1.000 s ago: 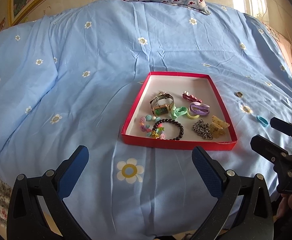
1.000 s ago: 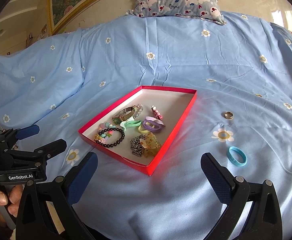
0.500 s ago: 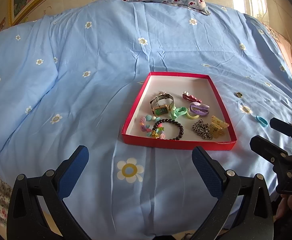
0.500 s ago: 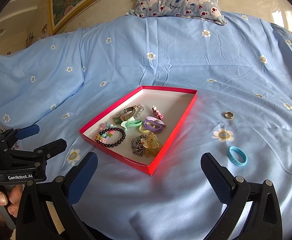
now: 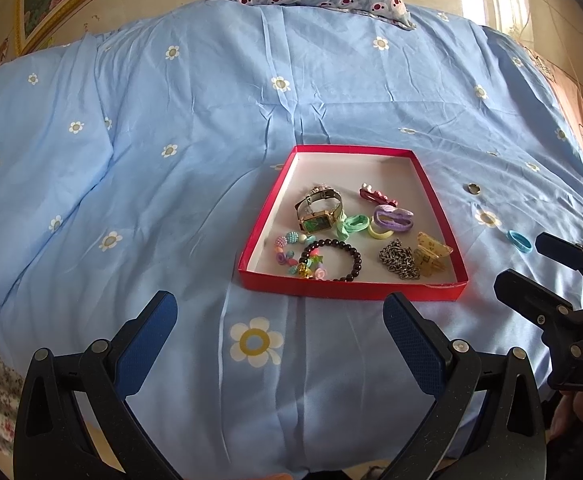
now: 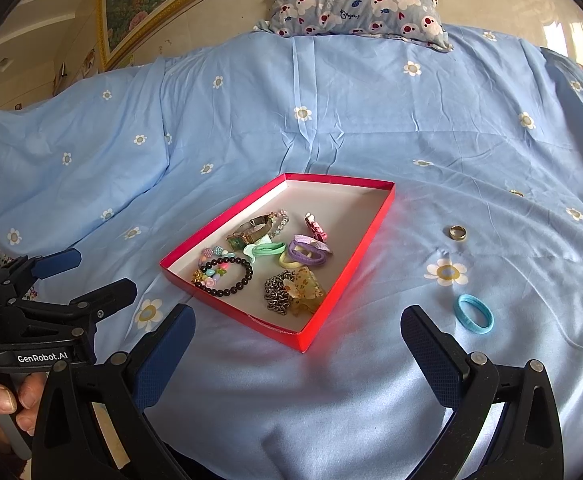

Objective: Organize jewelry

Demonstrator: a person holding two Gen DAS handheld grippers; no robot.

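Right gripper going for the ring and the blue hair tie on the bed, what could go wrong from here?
The metal ring is small and lies flat on the soft blue sheet, so the right gripper might pinch cloth or miss it. The blue hair tie could squash and slip free. The red tray sits unanchored, so a bump might slide it and jumble the black bead bracelet.

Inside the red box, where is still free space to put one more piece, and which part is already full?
The red box is bare in its far half, between the far wall and the watch and red hair clip. The near half is crowded: black bead bracelet, chain, hair ties. Outside the box, the bedsheet is bare.
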